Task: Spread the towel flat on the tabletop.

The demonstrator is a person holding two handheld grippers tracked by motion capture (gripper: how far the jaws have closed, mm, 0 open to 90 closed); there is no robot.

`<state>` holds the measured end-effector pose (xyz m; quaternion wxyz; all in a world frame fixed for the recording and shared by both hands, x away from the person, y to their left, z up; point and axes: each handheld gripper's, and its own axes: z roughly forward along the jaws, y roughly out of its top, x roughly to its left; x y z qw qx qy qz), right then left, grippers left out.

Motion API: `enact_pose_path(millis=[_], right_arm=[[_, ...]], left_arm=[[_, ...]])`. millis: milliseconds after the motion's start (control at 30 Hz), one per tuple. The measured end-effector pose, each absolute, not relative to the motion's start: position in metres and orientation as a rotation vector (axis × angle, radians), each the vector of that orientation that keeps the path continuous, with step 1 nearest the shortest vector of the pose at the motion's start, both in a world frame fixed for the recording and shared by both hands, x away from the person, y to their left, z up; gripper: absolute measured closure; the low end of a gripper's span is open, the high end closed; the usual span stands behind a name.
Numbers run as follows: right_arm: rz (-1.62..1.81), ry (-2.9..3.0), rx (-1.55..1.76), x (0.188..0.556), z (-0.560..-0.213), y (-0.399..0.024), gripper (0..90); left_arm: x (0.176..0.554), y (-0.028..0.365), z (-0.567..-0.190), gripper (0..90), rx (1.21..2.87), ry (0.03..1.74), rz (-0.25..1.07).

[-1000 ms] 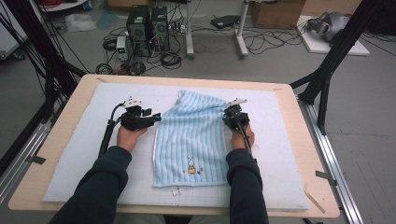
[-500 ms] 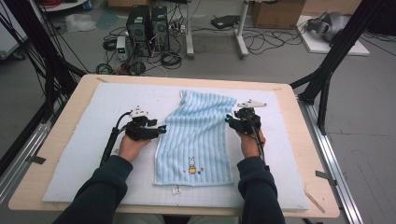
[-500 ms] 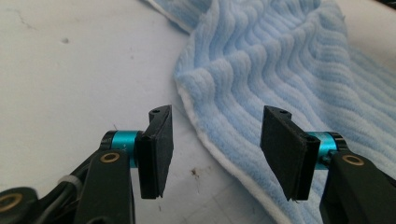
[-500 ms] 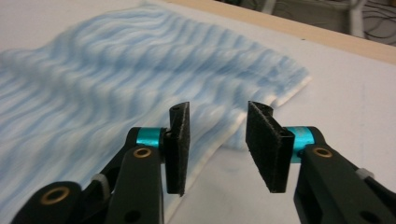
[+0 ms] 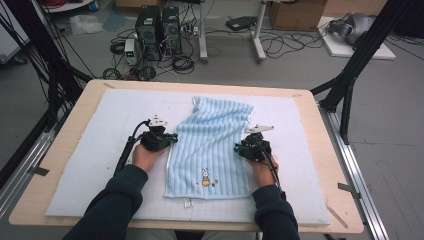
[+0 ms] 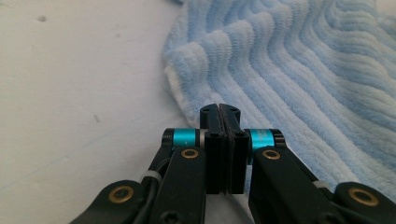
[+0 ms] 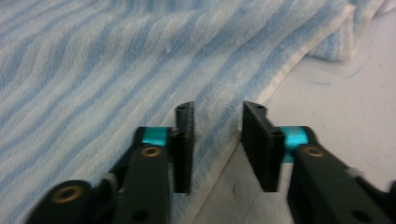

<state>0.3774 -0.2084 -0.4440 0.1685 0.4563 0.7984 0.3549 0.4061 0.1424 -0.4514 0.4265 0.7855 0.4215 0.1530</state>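
Left hand-held gripper (image 5: 172,136) sits at the left edge of a light blue striped towel (image 5: 212,145), its jaws pressed fully together. In the left gripper view (image 6: 219,109) no cloth shows between the closed jaws; the towel's rumpled edge (image 6: 187,79) lies just ahead of and to the right of the tips, and whether the tips touch it cannot be told. To the left of that gripper lies bare white mat (image 6: 70,93).

Across the towel, the right hand-held gripper (image 5: 239,148) rests at the towel's right edge. In the right gripper view (image 7: 217,114) its jaws stand apart with a clear gap and hold nothing. The towel's white hem (image 7: 243,126) runs through that gap: one jaw is over the striped cloth, the other over the white mat (image 7: 336,93).

From above, the towel lies flat between the two grippers, stretching away from them toward the far side of the tabletop (image 5: 75,115), its far end narrower and slightly bunched. Its near end carries a small embroidered rabbit (image 5: 205,176), closer to the person than either gripper, and a small white tag (image 5: 188,203) sticks out from the near hem. The left hand (image 5: 145,156) and right hand (image 5: 261,167) hold the grippers from behind, with dark sleeves (image 5: 112,205) reaching back toward the near edge.
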Motion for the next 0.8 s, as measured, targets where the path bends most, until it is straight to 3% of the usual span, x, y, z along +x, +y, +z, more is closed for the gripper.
enact_pose_path(millis=[67, 300, 333, 467, 567, 800], right_arm=[[1.005, 2.276, 1.291, 0.379, -0.443, -0.207, 85.8], [0.937, 2.151, 1.321, 0.389, -0.446, -0.208, 85.0], [0.93, 2.151, 1.311, 0.389, -0.446, -0.207, 82.5], [0.963, 2.144, 1.296, 0.381, -0.44, -0.212, 71.7], [0.994, 2.14, 1.27, 0.37, -0.435, -0.216, 68.4], [1.045, 2.179, 1.21, 0.335, -0.427, -0.219, 60.9]], left_arm=[[0.41, 0.141, -0.451, 88.6, 1.977, 1.053, 0.426], [0.425, 0.143, -0.45, 88.3, 1.934, 1.112, 0.475], [0.424, 0.143, -0.45, 85.4, 1.929, 1.105, 0.462], [0.418, 0.151, -0.446, 58.1, 1.864, 1.118, 0.394], [0.404, 0.158, -0.443, 51.3, 1.847, 1.084, 0.368], [0.367, 0.166, -0.439, 47.5, 1.845, 1.028, 0.334]])
